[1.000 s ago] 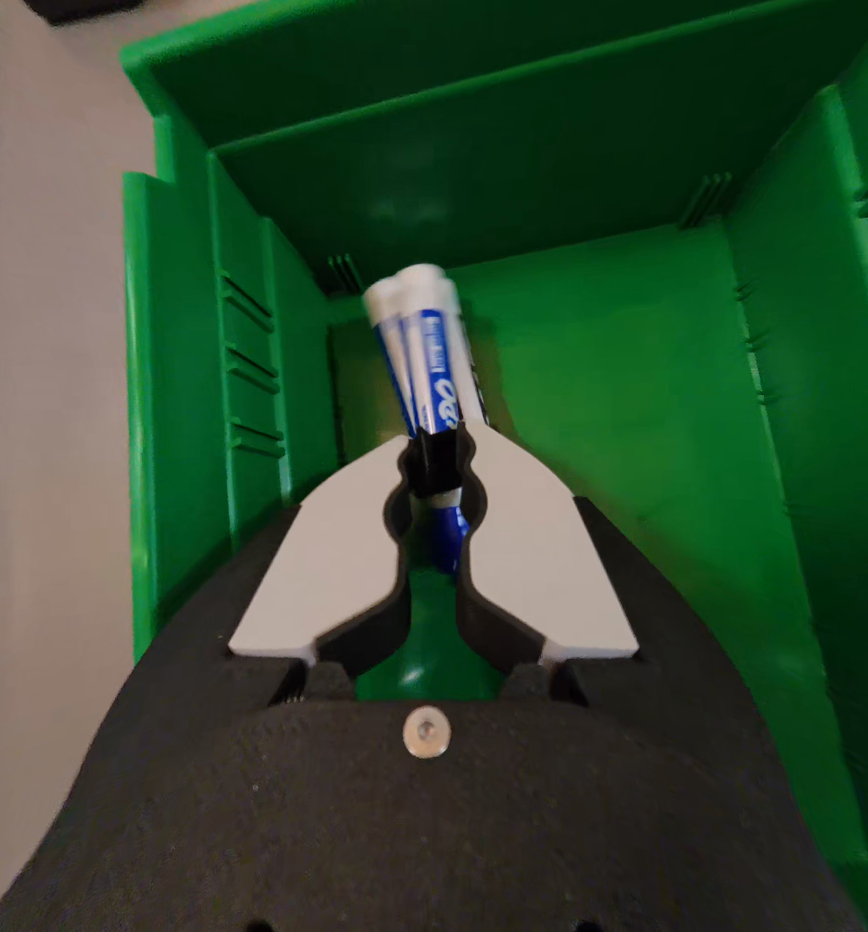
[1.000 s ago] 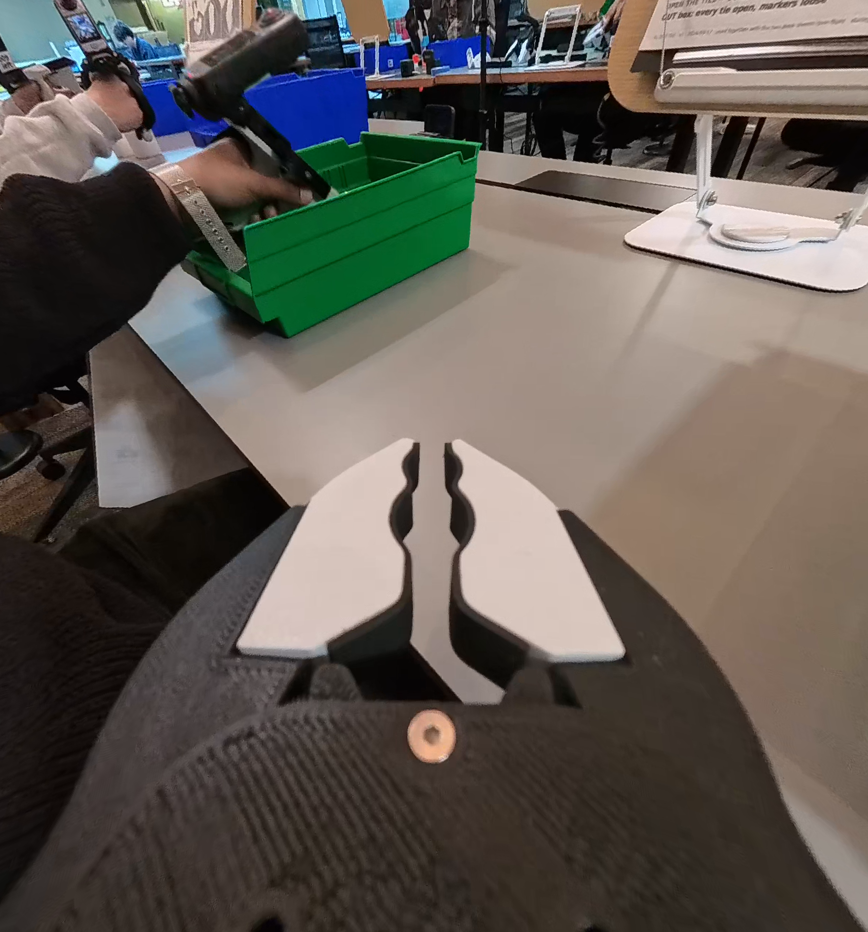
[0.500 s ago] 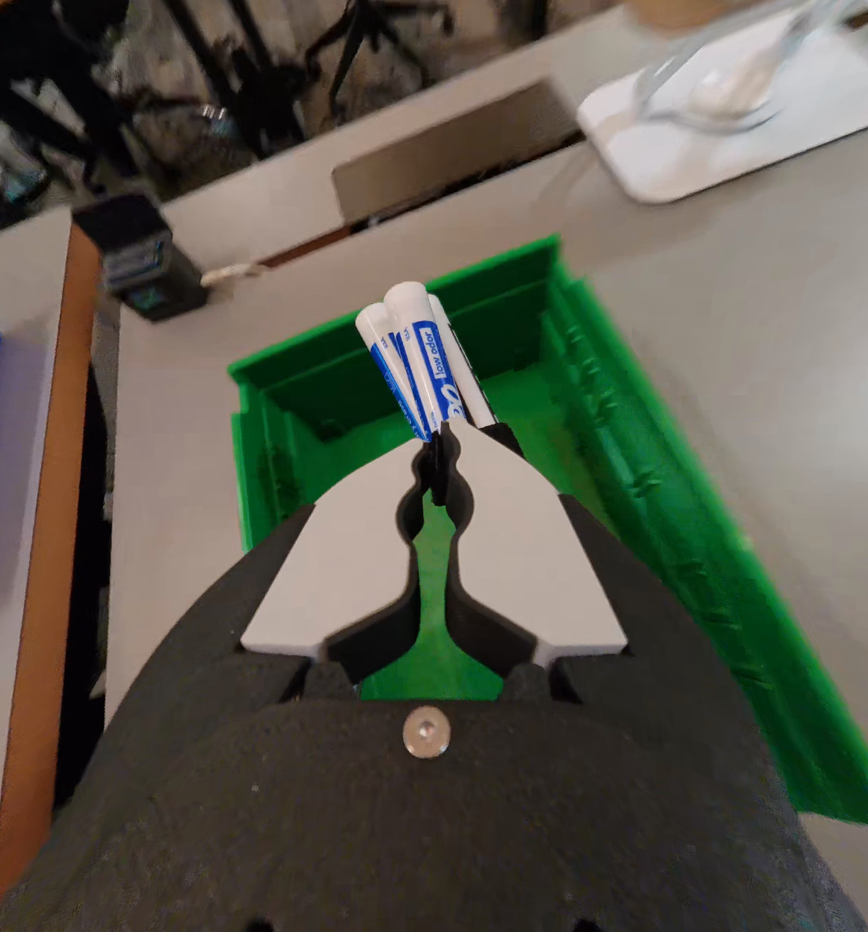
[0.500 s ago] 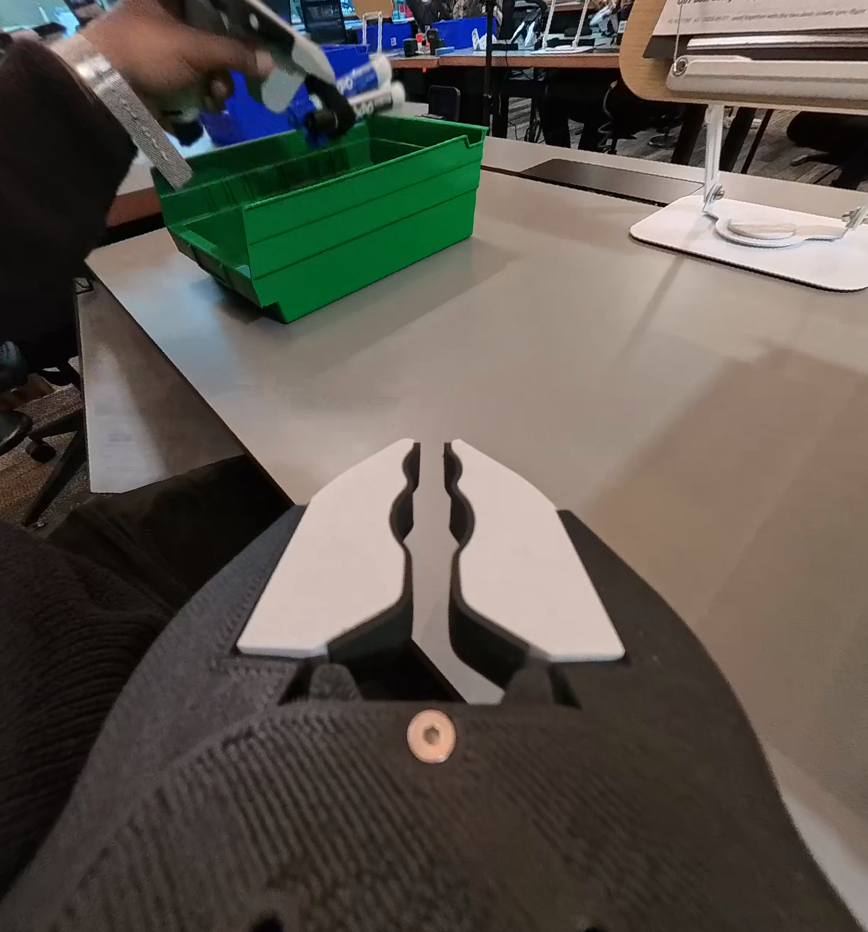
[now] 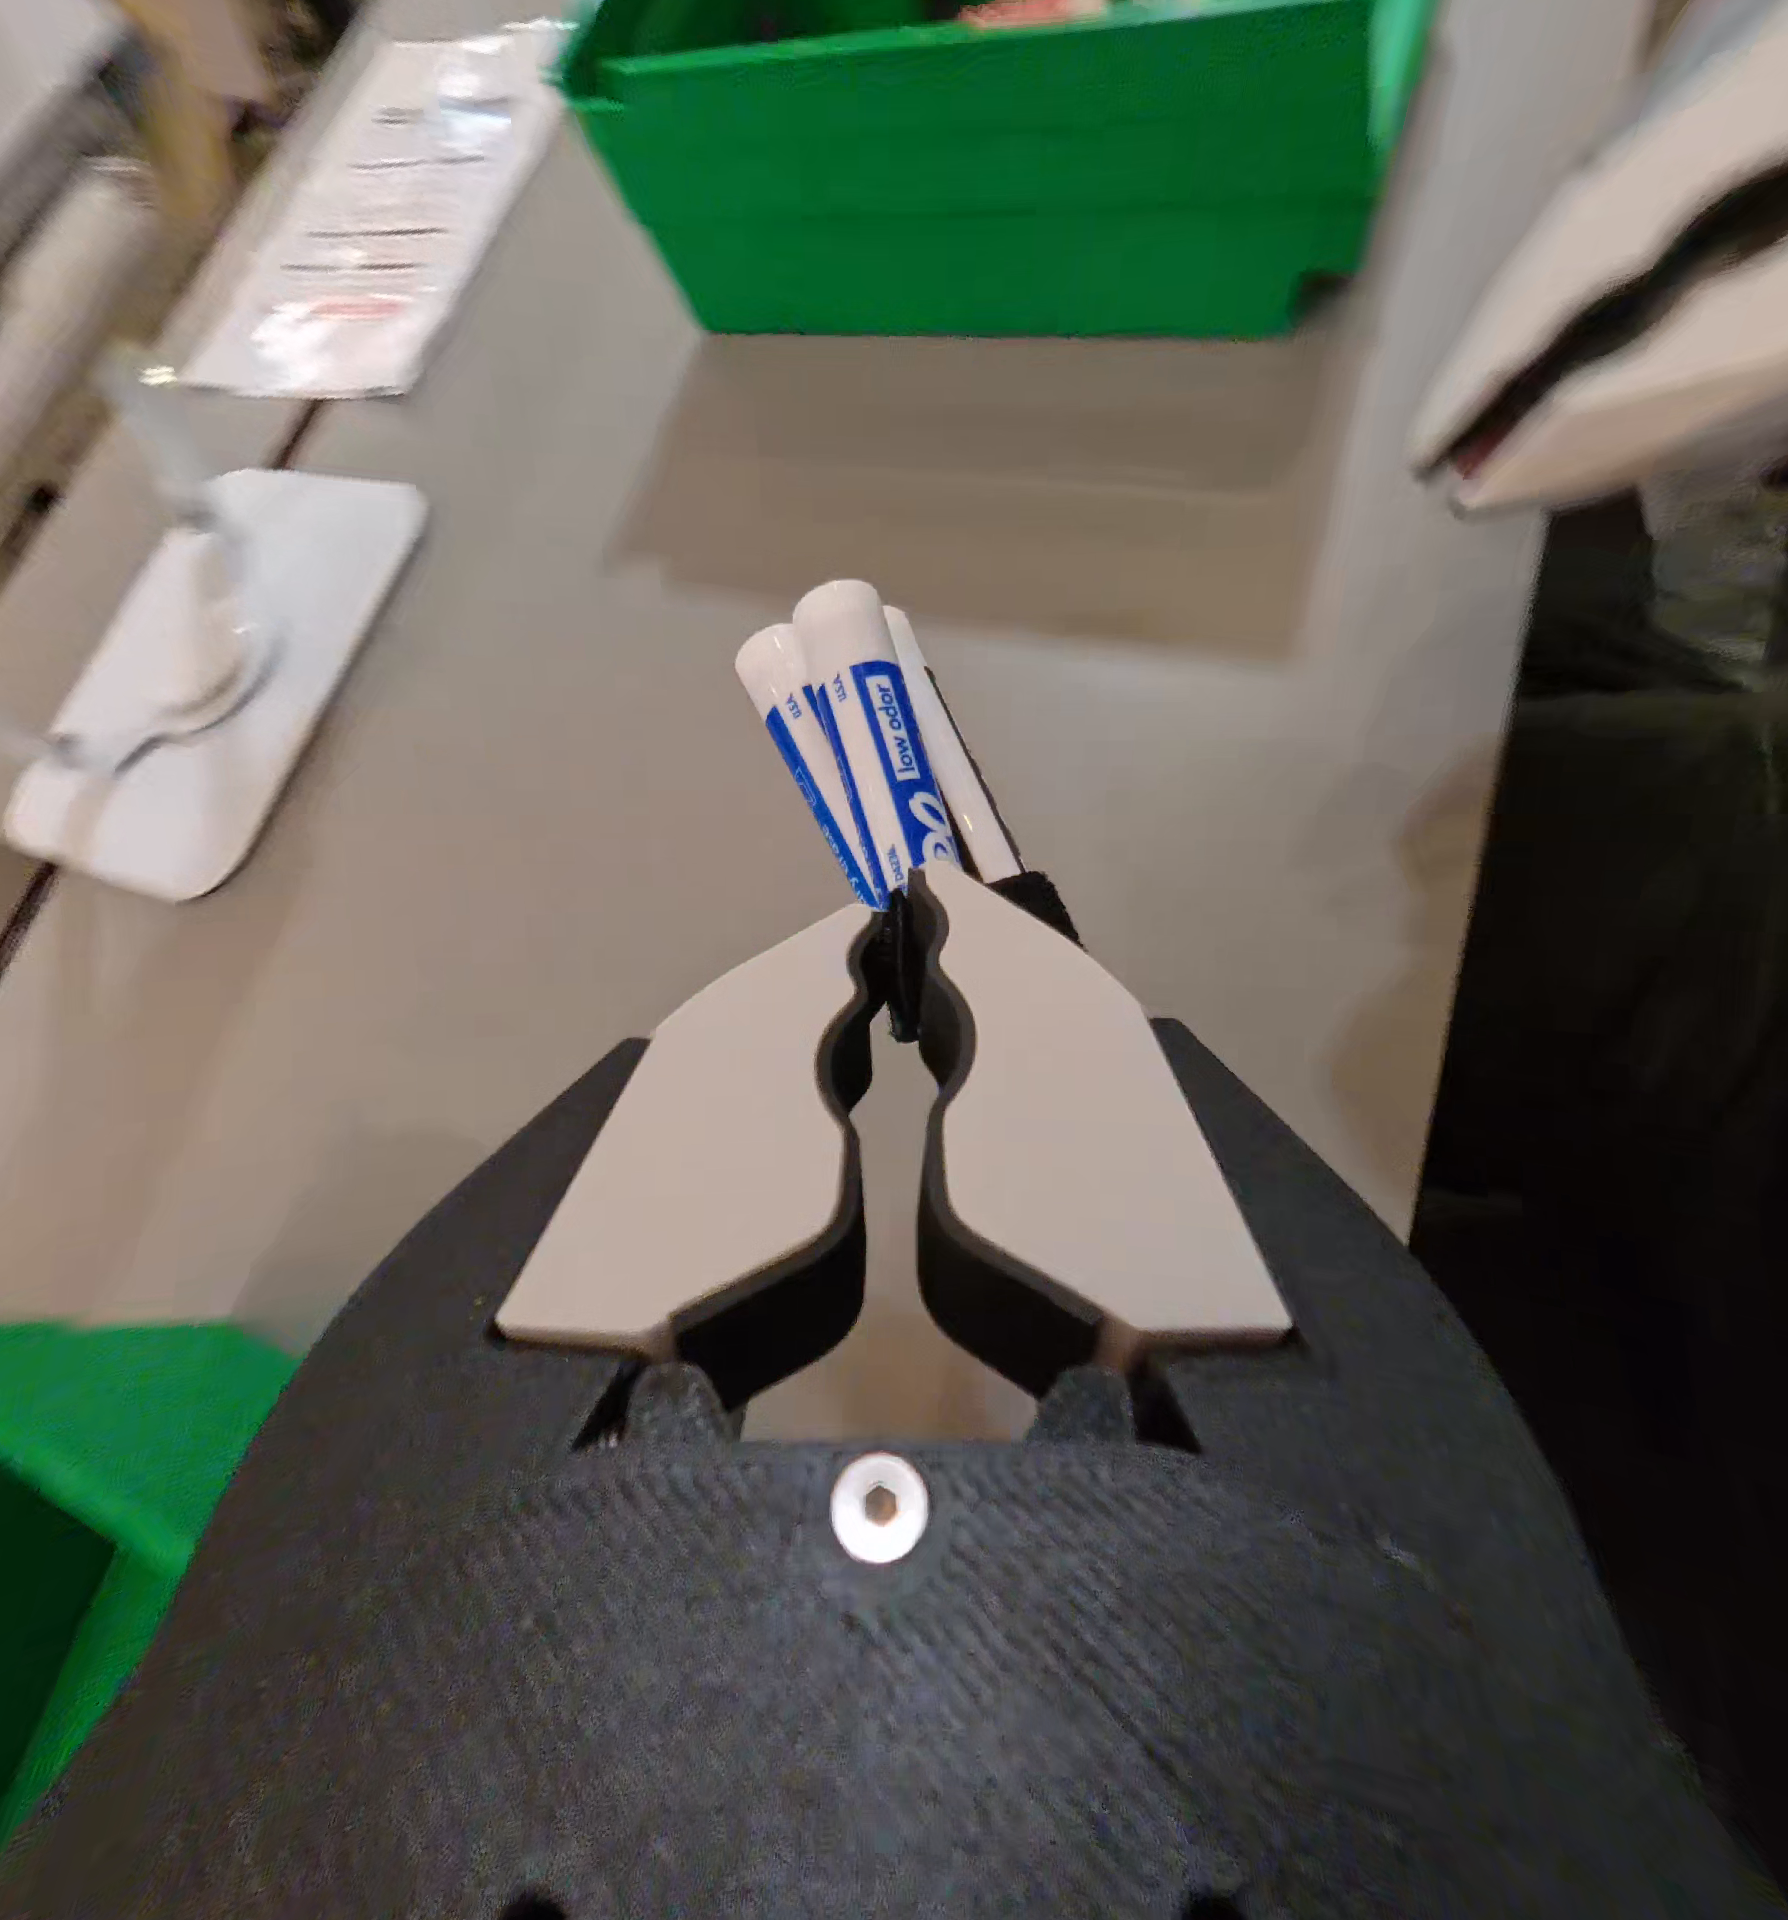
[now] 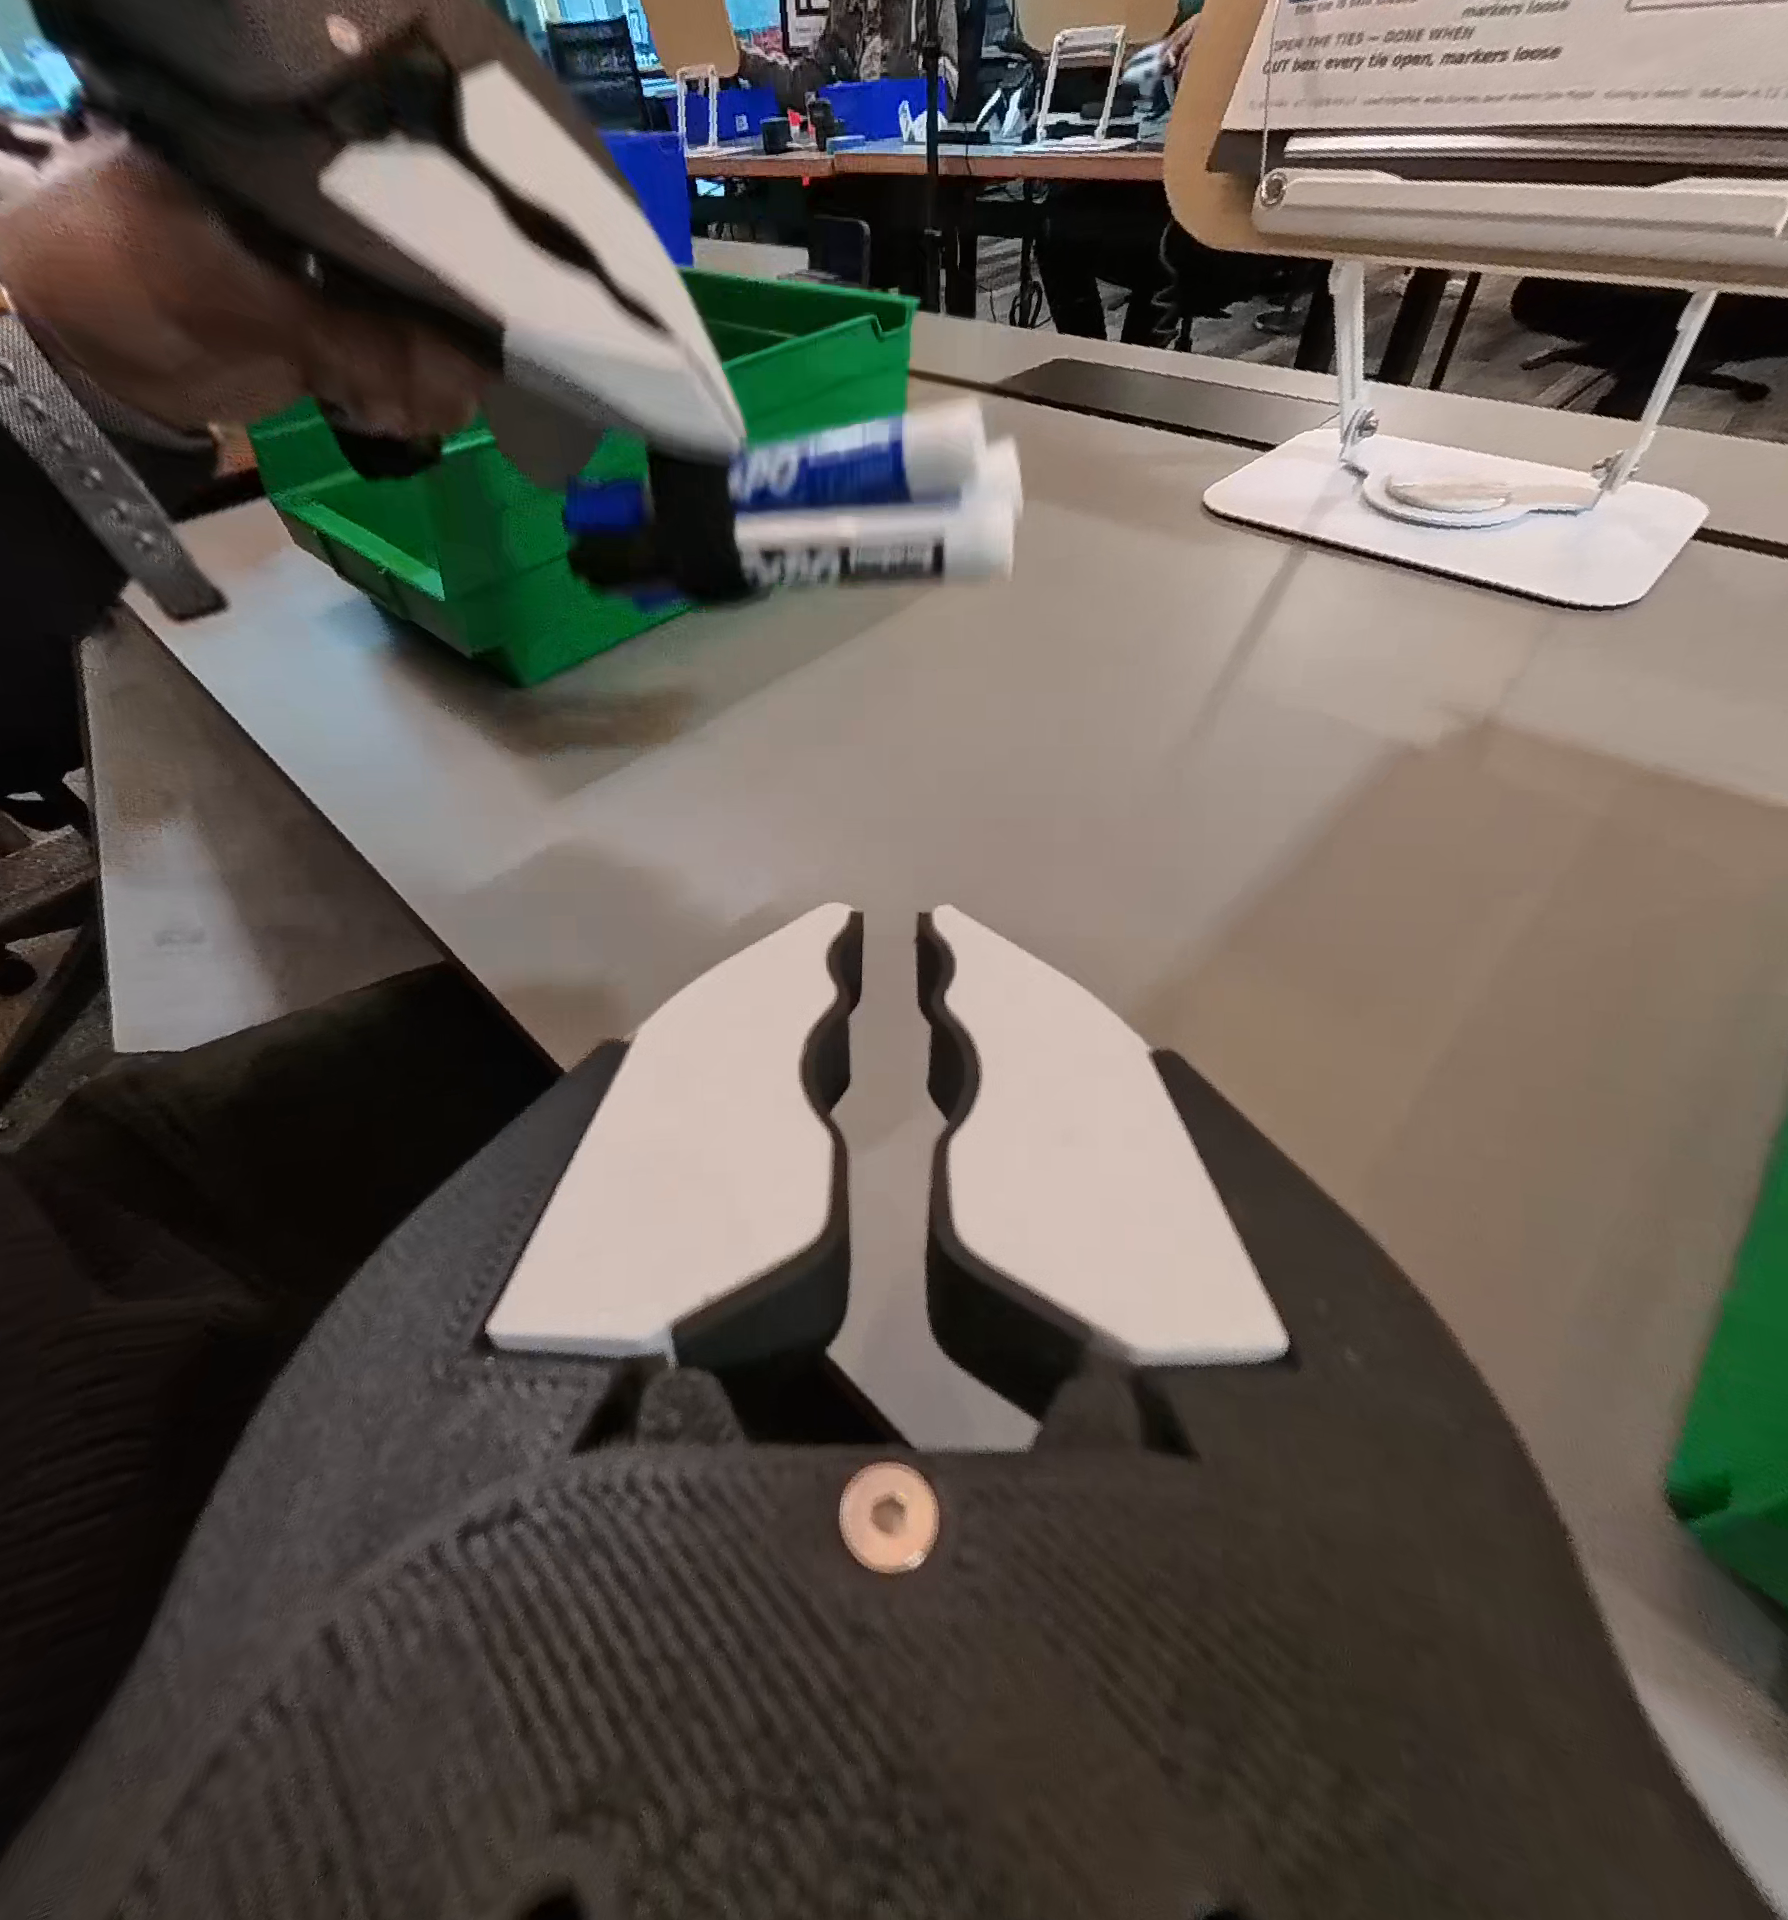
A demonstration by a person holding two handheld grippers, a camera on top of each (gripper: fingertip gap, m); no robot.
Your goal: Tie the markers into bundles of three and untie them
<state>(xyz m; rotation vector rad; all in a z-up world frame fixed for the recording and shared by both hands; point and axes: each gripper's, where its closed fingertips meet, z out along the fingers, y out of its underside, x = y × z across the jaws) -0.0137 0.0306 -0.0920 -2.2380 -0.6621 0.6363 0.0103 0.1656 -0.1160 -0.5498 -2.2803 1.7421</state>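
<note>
My left gripper (image 5: 895, 904) is shut on the black tie (image 5: 898, 971) of a bundle of white markers (image 5: 859, 727) with blue and black labels, and holds it in the air above the grey table (image 5: 516, 935). In the right wrist view the left gripper (image 6: 708, 421) and the bundle (image 6: 869, 509) hang in front of a green bin (image 6: 817, 353). My right gripper (image 6: 888, 914) is empty and low over the table's near edge, its jaws together but for a narrow slit. It also shows in the left wrist view (image 5: 1441, 468) at the upper right.
A second green bin (image 5: 973, 208) stands ahead of the left gripper and shows at the right edge of the right wrist view (image 6: 1783, 1351). A white stand base (image 6: 1451, 520) with a document holder is at the back. A laminated sheet (image 5: 370, 187) lies on the table. Spacing between my two grippers at the tips: around 15 cm.
My left gripper has lifted the marker bundle out of the green bin and swung it over the table toward my right gripper. My right gripper has stayed put.
</note>
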